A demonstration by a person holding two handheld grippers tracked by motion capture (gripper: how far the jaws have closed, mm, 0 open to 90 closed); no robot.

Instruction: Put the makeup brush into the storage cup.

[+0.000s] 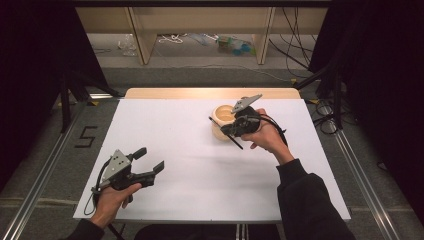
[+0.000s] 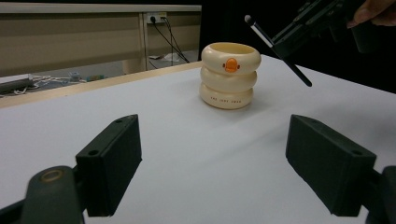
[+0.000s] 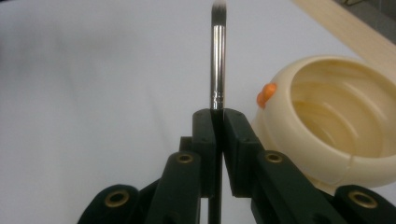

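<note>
Here the right gripper [image 3: 218,122] has its jaws pressed together on a thin brush [image 3: 218,51] — a black handle, a shiny metal ferrule and a small pale tip of bristles. In the right gripper view the brush rises straight up from between the jaws, and its handle continues down behind them. It is held in the air just beside a cream holder [image 1: 222,122], which looks like three stacked rings with an open top and a small orange beak on the upper ring.

The holder stands on a white sheet [image 1: 200,165] that covers a light wooden table [image 1: 210,93]. Around the table the room is dark, with black curtains at both sides; behind it are a grey floor, cables and pale wooden furniture.

In the high view the long axis of the brush goes diagonally: the bristle end points to the far left and the handle end to the near right. In the left gripper view the bristle end is higher, so the brush is tilted.

The left gripper [image 1: 150,160] rests near the front left of the sheet, well apart from the holder — its jaws stand wide and nothing is between them.
</note>
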